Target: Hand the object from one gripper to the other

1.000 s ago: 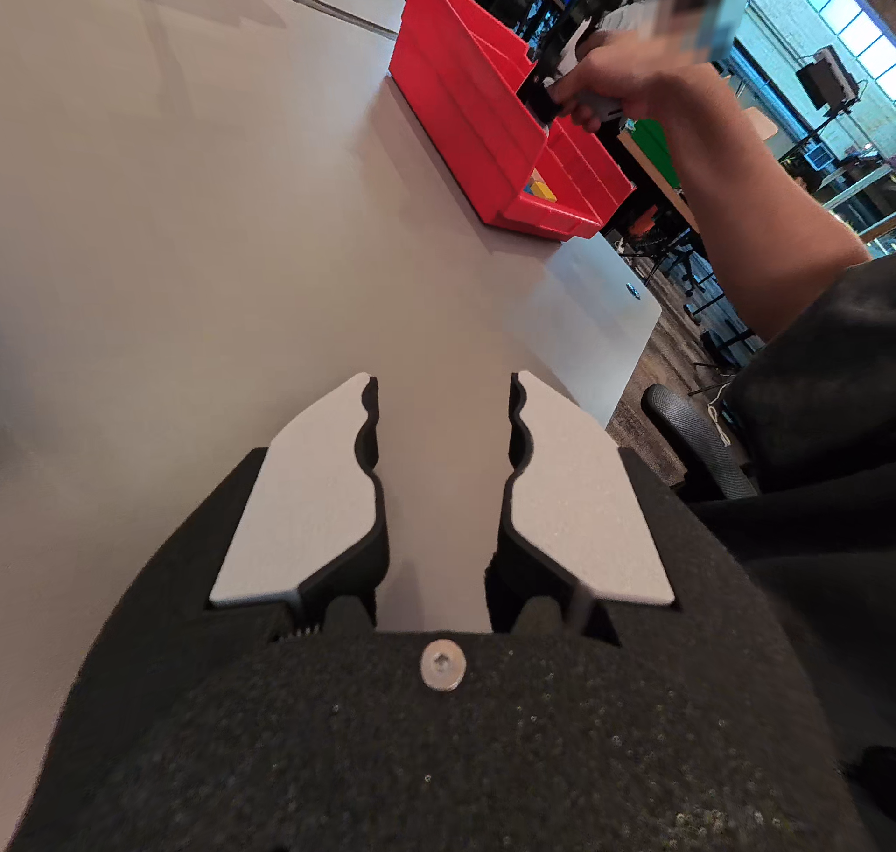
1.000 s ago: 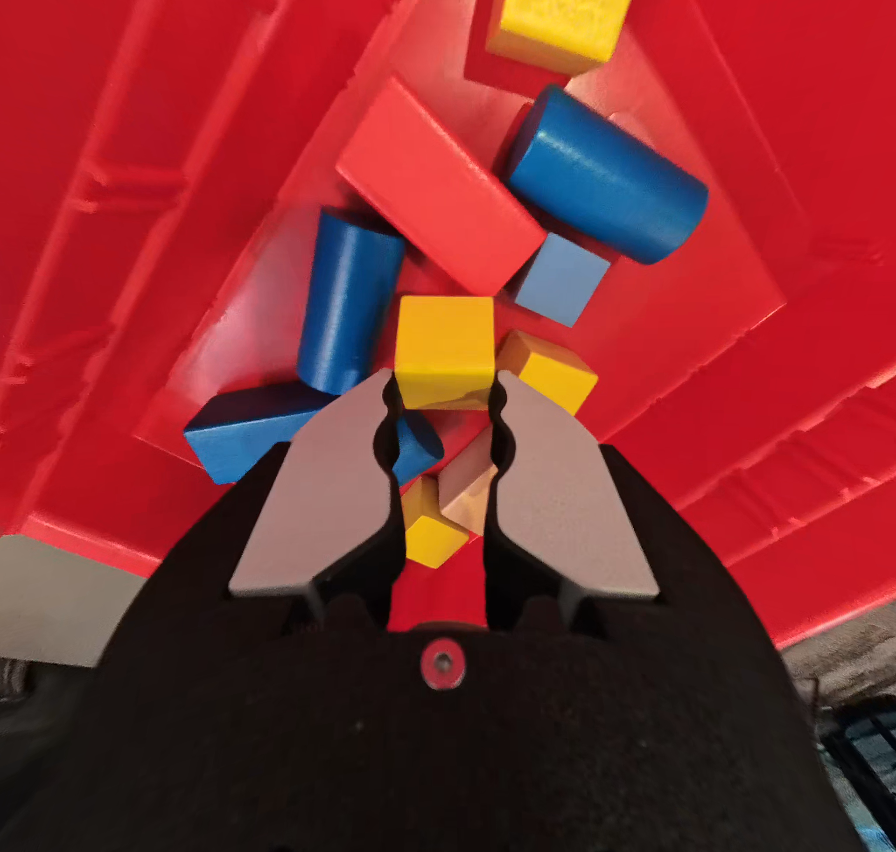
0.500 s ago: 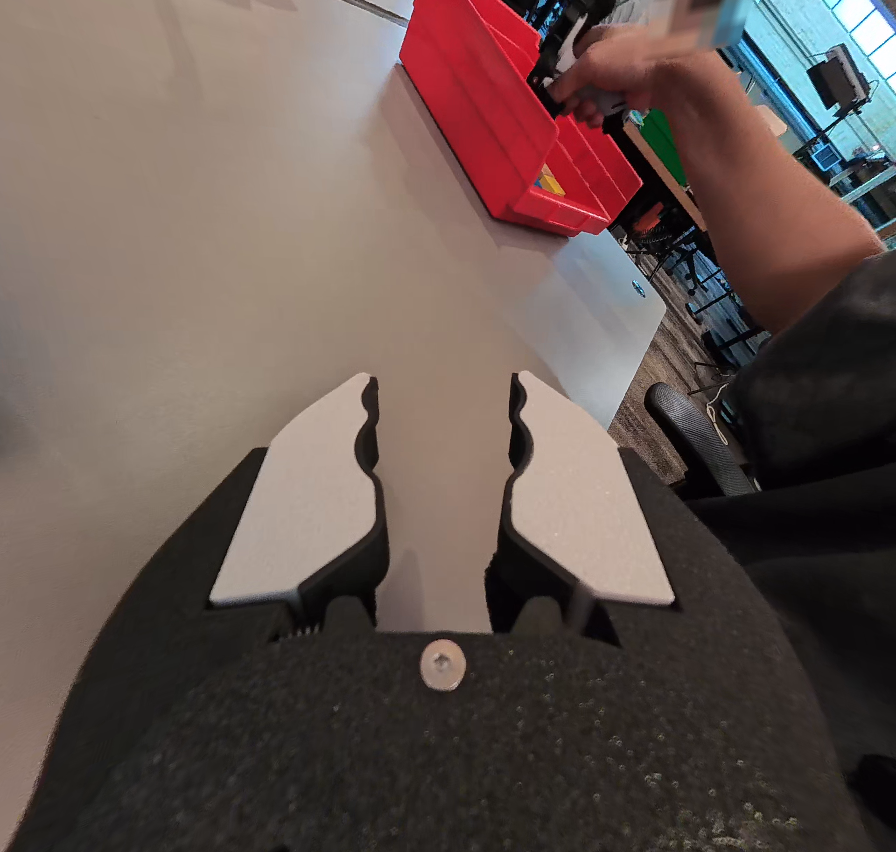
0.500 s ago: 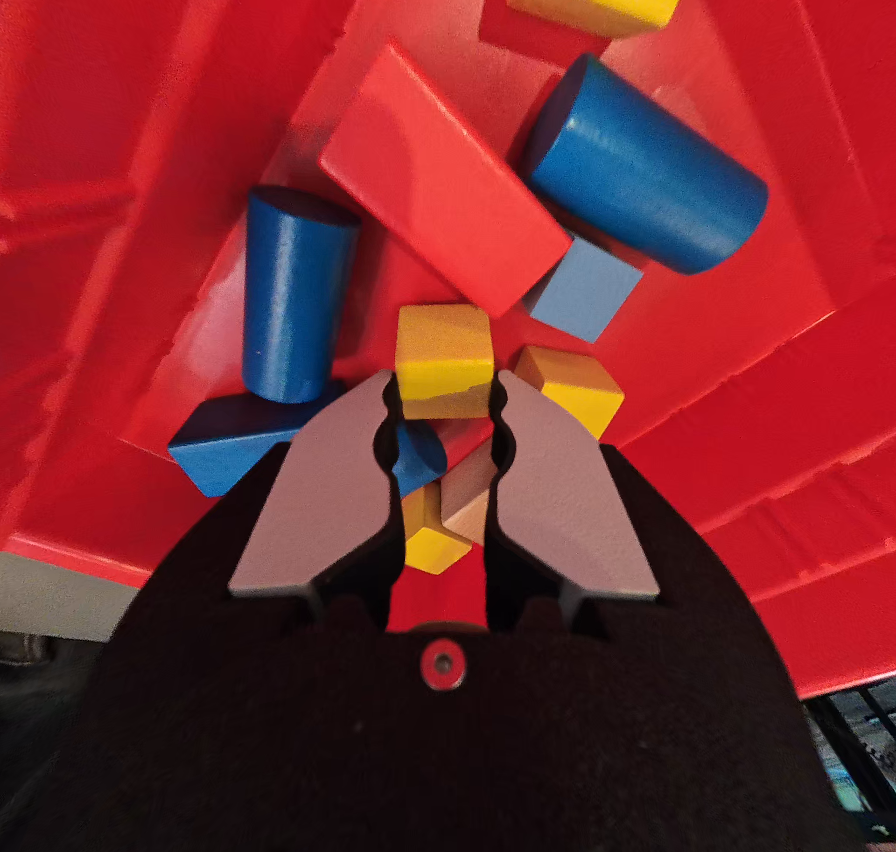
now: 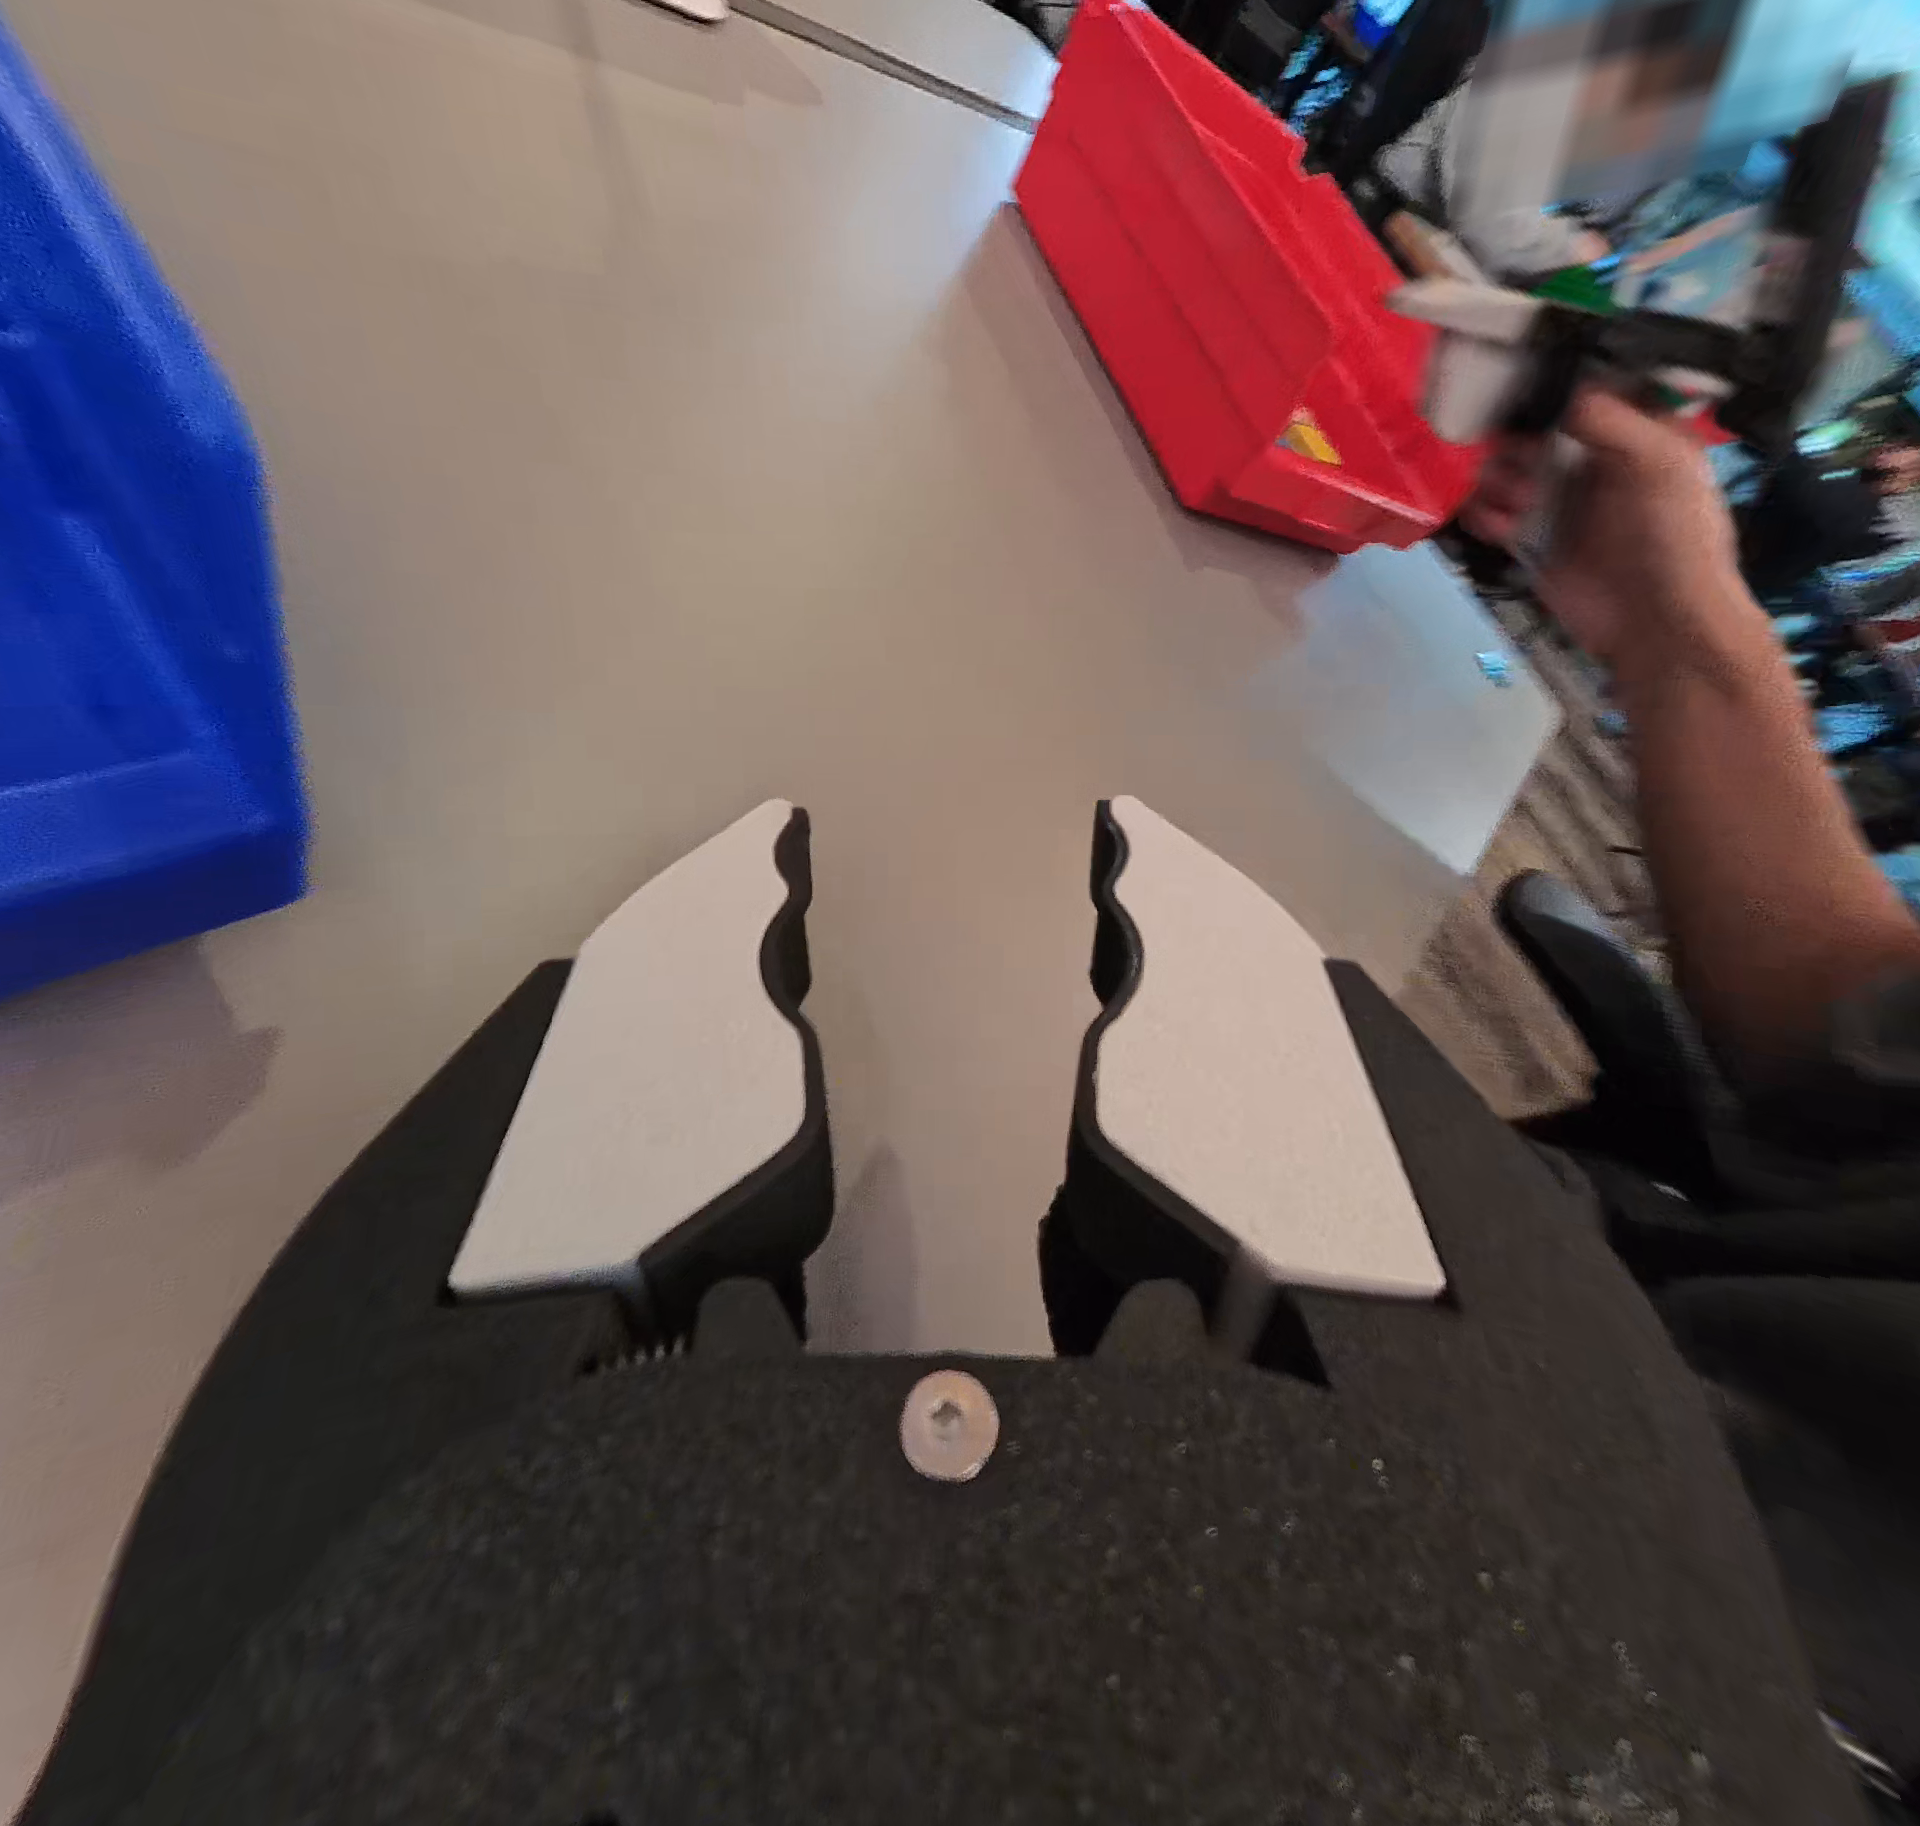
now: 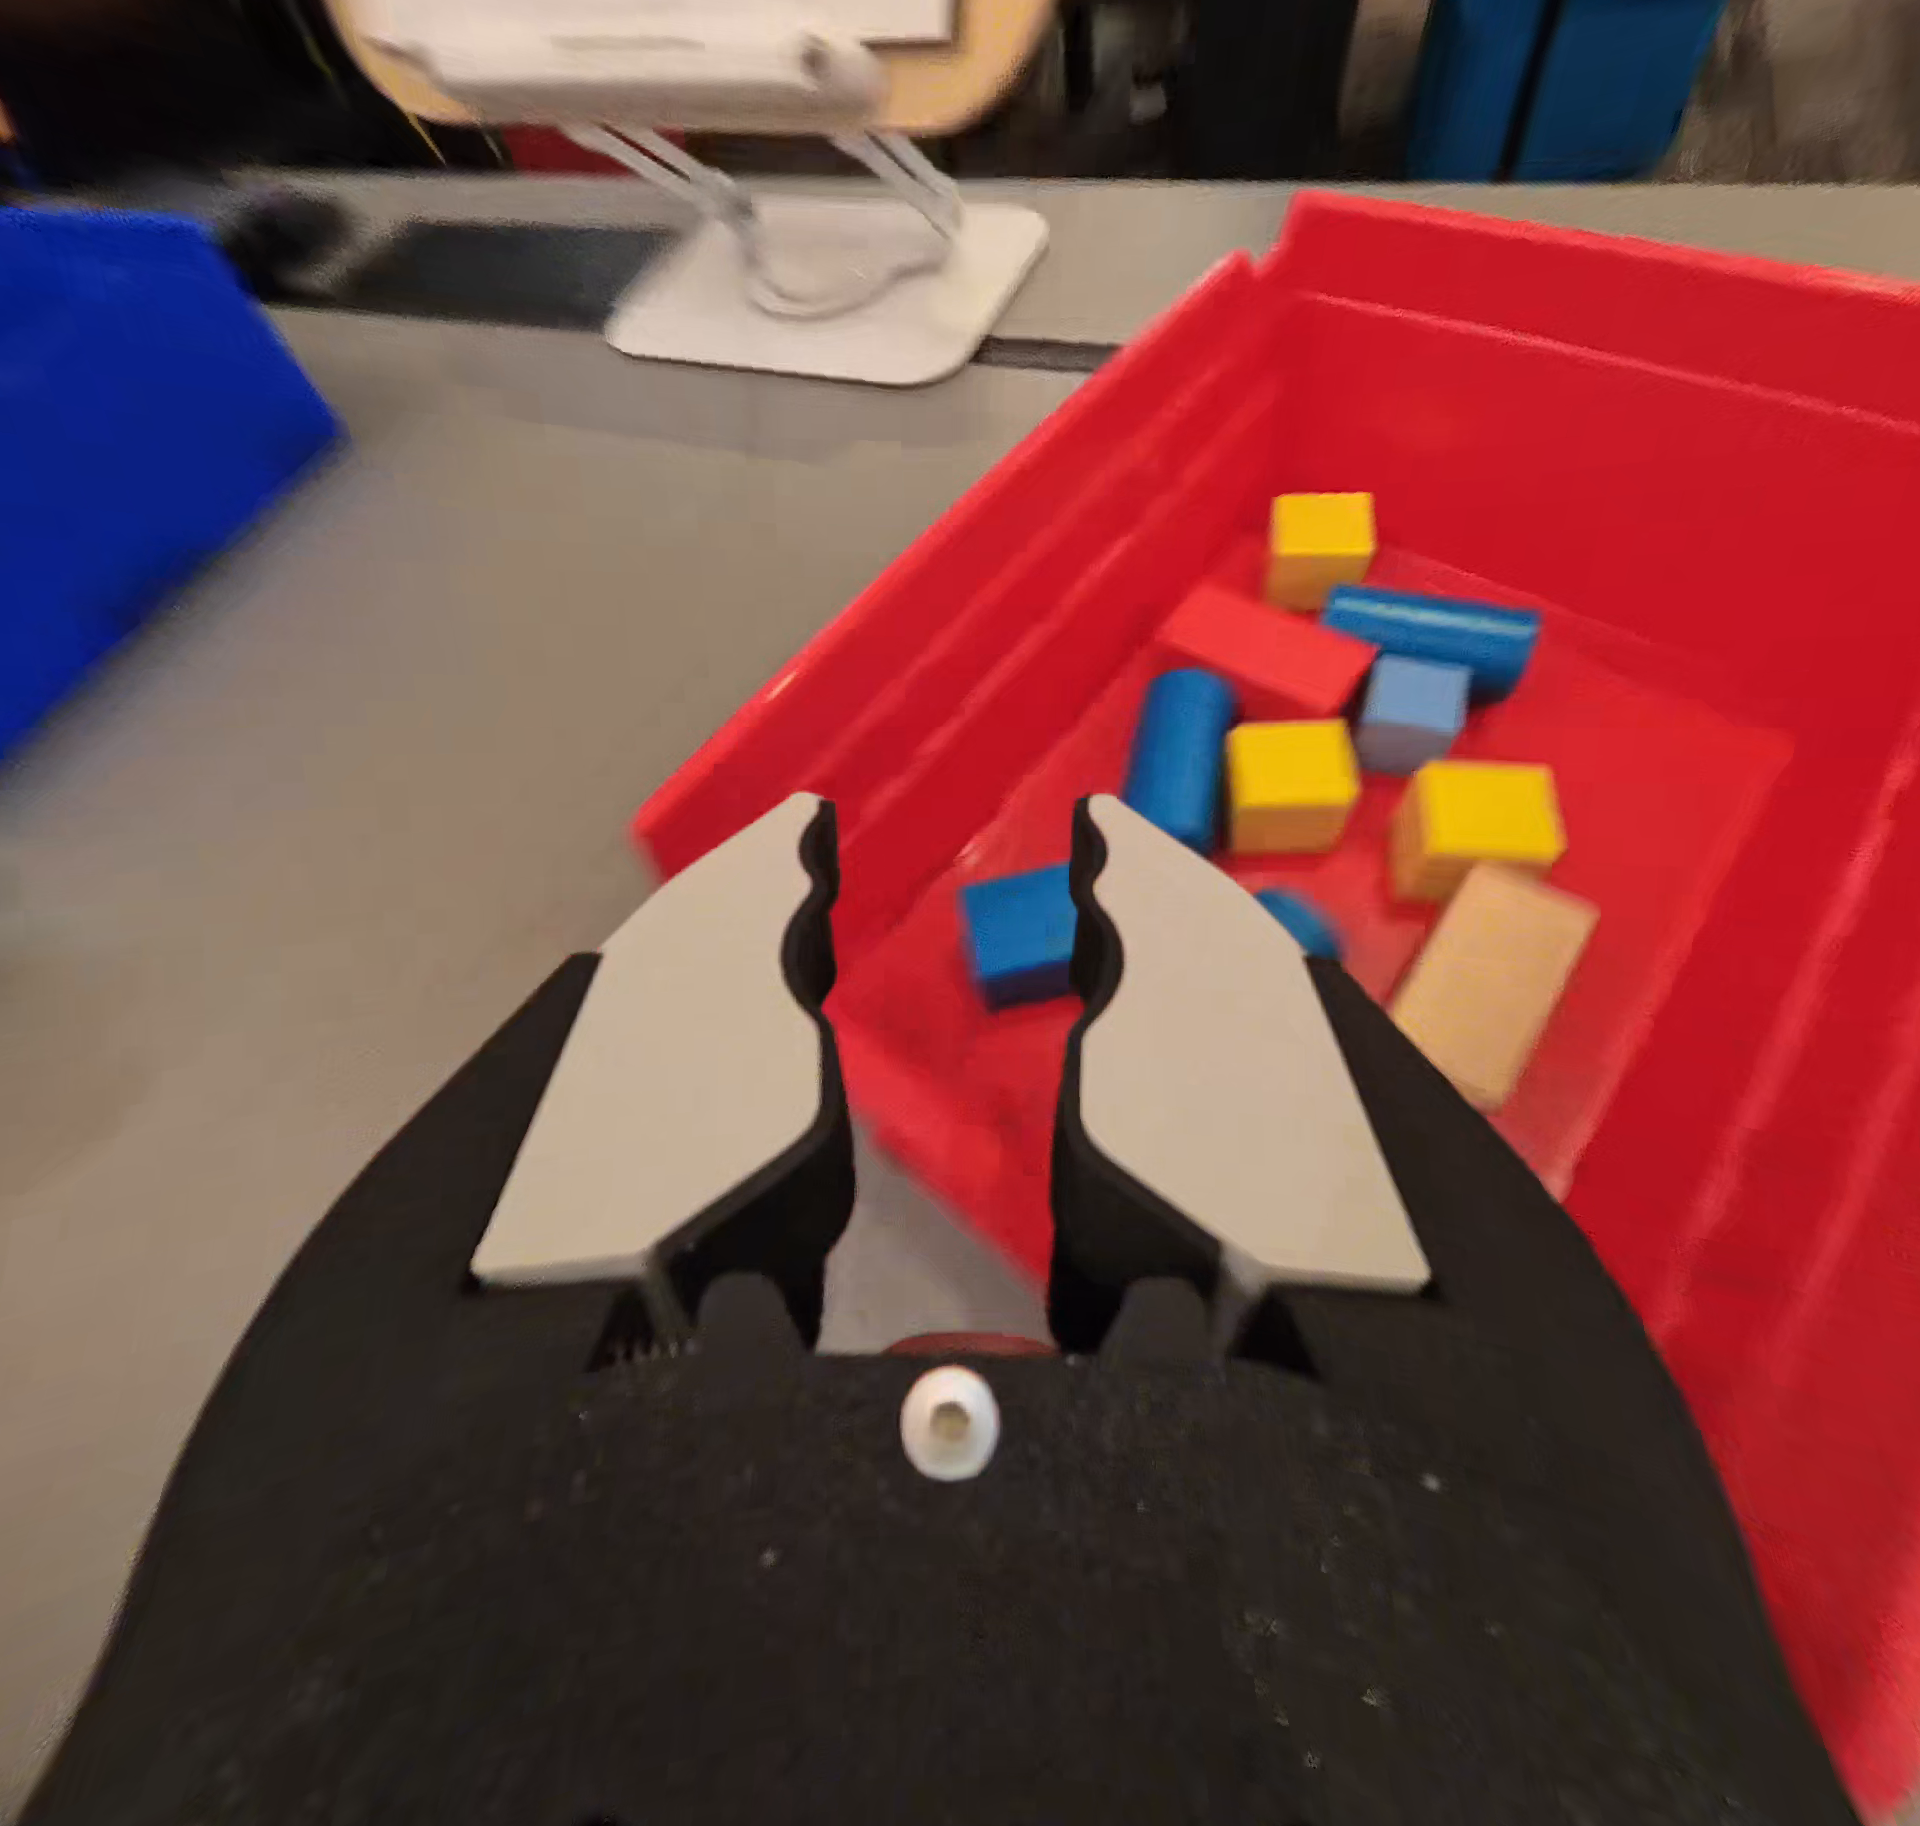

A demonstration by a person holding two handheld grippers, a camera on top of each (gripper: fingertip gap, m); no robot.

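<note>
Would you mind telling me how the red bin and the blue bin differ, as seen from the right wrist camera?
The red bin sits right of the right gripper with its inside in view, holding coloured wooden blocks; the blue bin stands far left, showing only an outer wall, contents hidden. The red bin is fairly sharp and fills much of the view; the blue bin is blurred and cut off. Both rest on the grey table.

A smooth grey surface (image 5: 644,446) carries a red plastic bin (image 6: 1455,405) near its right edge, close to the near right corner. A blue plastic bin (image 5: 114,571) sits toward the left edge, well apart from the red one. Along the far edge stands a white flat-based stand (image 6: 831,290) holding a board.
</note>
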